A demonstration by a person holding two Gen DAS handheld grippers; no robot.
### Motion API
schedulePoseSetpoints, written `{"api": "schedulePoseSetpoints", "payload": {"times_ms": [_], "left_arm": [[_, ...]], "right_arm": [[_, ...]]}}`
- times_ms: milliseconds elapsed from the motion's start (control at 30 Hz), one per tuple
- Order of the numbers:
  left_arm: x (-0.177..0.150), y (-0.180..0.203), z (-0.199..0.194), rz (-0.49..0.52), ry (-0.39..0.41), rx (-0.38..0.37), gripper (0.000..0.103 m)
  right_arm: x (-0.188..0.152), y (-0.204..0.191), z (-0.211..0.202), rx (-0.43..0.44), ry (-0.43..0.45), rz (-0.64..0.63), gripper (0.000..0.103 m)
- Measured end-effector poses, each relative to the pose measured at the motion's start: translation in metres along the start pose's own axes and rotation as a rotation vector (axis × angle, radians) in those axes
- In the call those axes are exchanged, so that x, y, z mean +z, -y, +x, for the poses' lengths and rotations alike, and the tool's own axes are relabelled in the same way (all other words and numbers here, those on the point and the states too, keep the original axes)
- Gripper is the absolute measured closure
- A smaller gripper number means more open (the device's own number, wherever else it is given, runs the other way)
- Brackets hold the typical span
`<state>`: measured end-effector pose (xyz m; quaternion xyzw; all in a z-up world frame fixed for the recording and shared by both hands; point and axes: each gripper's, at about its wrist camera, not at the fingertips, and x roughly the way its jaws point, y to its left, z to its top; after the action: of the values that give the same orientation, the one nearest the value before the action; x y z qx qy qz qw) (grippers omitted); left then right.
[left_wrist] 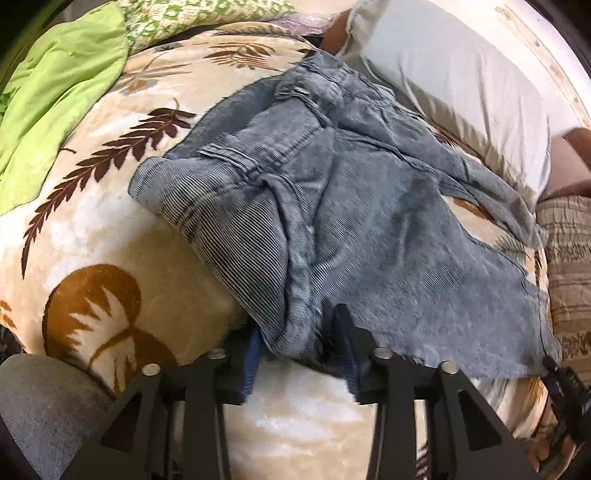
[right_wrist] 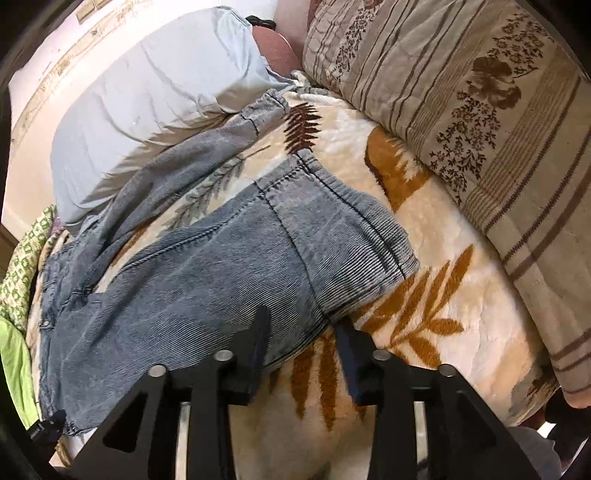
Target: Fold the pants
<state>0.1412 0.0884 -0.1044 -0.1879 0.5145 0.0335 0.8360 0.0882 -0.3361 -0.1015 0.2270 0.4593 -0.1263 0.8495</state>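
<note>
Grey-blue denim pants (left_wrist: 332,206) lie crumpled on a cream blanket with brown leaf prints (left_wrist: 110,206). My left gripper (left_wrist: 299,347) is closed on a bunched fold of the pants near their waist end. In the right wrist view the pants (right_wrist: 207,280) stretch from lower left to a cuffed leg end at centre. My right gripper (right_wrist: 301,343) has its jaws around the lower edge of that leg near the cuff, with cloth between them. The second leg (right_wrist: 207,147) runs toward the pillow. My right gripper also shows at the left wrist view's right edge (left_wrist: 565,384).
A white pillow (right_wrist: 147,103) lies at the back by the wall. A striped floral quilt (right_wrist: 480,129) borders the blanket on the right. A green cloth (left_wrist: 55,92) and a green patterned fabric (left_wrist: 184,18) lie at the far left.
</note>
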Motion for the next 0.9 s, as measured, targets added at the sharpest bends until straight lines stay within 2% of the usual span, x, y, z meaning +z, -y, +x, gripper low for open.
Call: {"api": "schedulePoseSetpoints", "payload": {"times_ms": [33, 100, 167, 233, 333, 433, 567, 633, 667, 700, 733, 767, 833, 900], "left_arm": [[-0.001, 0.001, -0.002, 0.004, -0.006, -0.016, 0.049], [-0.008, 0.005, -0.006, 0.012, -0.014, -0.053, 0.043], [-0.015, 0.01, -0.007, 0.017, -0.048, -0.103, 0.042], [-0.021, 0.018, -0.006, 0.02, -0.106, -0.17, 0.042], [-0.027, 0.034, -0.002, 0.036, -0.143, -0.242, 0.042], [-0.026, 0.05, 0.01, 0.063, -0.18, -0.253, 0.04], [-0.007, 0.055, 0.024, -0.015, -0.178, -0.253, 0.035], [0.0, 0.057, 0.033, -0.051, -0.173, -0.22, 0.036], [0.0, 0.062, 0.037, -0.057, -0.171, -0.192, 0.038], [0.002, 0.065, 0.038, -0.056, -0.163, -0.15, 0.048], [0.002, 0.07, 0.037, -0.042, -0.147, -0.091, 0.065], [0.0, 0.071, 0.036, -0.026, -0.138, -0.057, 0.07], [-0.004, 0.07, 0.033, -0.009, -0.129, -0.054, 0.081], [-0.011, 0.065, 0.025, -0.008, -0.15, -0.104, 0.094]], "right_arm": [[-0.002, 0.0, -0.004, 0.021, 0.0, 0.007, 0.04], [-0.012, 0.002, -0.016, 0.106, -0.003, 0.033, 0.036], [-0.022, 0.001, -0.022, 0.172, -0.019, 0.038, 0.034], [-0.03, -0.002, -0.018, 0.252, -0.074, 0.047, 0.034], [-0.034, -0.01, -0.008, 0.34, -0.123, 0.059, 0.034], [-0.032, -0.016, 0.005, 0.374, -0.166, 0.079, 0.033], [-0.024, -0.022, 0.019, 0.345, -0.171, 0.076, 0.038], [-0.021, -0.03, 0.022, 0.281, -0.149, 0.036, 0.058], [-0.022, -0.032, 0.022, 0.253, -0.143, 0.013, 0.064], [-0.023, -0.035, 0.023, 0.216, -0.137, -0.017, 0.077], [-0.023, -0.035, 0.023, 0.183, -0.132, -0.037, 0.086], [-0.024, -0.035, 0.022, 0.16, -0.129, -0.051, 0.089], [-0.024, -0.032, 0.02, 0.161, -0.13, -0.044, 0.098], [-0.024, -0.028, 0.013, 0.181, -0.134, -0.023, 0.1]]}}
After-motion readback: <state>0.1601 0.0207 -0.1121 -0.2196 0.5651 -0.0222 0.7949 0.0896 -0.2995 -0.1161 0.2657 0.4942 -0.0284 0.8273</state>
